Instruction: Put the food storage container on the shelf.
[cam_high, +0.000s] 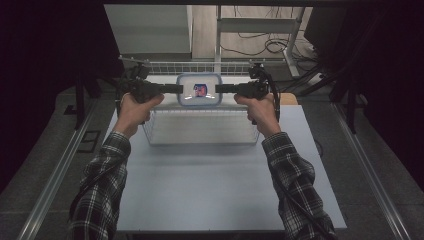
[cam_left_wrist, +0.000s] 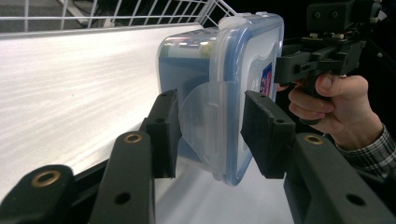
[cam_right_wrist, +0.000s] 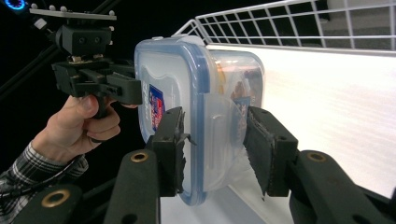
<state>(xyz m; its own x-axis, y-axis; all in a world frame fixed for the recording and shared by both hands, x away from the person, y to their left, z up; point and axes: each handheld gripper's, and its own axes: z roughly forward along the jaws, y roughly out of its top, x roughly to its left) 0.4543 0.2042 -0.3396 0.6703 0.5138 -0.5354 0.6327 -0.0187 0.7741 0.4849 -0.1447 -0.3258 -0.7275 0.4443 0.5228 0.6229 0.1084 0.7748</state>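
Above the table (cam_high: 200, 175), both grippers' jaws straddle the container (cam_high: 199, 90) clips.

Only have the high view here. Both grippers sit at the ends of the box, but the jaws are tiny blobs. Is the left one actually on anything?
Observer: Yes. In the left gripper view, the left gripper has its jaws on either side of a clear latch flap at the end of the box.
Operator: Pads touching it?
Observer: One pad is against the flap; a small gap shows at the other.
Operator: Right side?
Observer: Same setup. The right gripper straddles the flap at its end, and its pads look frayed at the edges.
Operator: Lid still on?
Observer: Yes, the blue-rimmed lid sits on the box, and the box is tipped on edge between the grippers.
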